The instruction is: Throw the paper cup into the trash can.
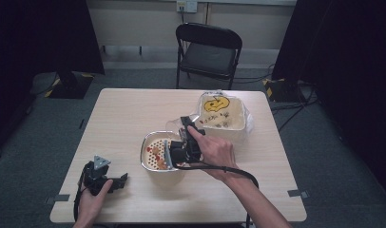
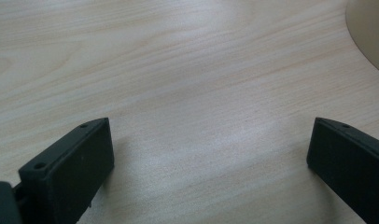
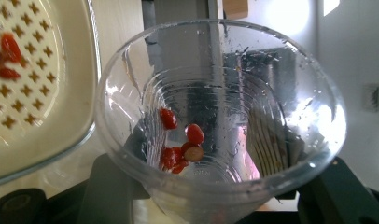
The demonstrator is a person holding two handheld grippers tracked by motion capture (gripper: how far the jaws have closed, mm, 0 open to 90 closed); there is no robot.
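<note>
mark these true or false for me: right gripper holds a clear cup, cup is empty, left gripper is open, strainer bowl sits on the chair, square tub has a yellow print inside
1. The right gripper holds a clear plastic cup. True.
2. The cup is empty. False: a few red berries lie near its bottom.
3. The left gripper is open with nothing between its jaws. True: bare table shows between them.
4. The strainer bowl sits on the chair. False: it stands on the table, beside the right gripper.
5. The square tub has a yellow print inside. True.
</note>
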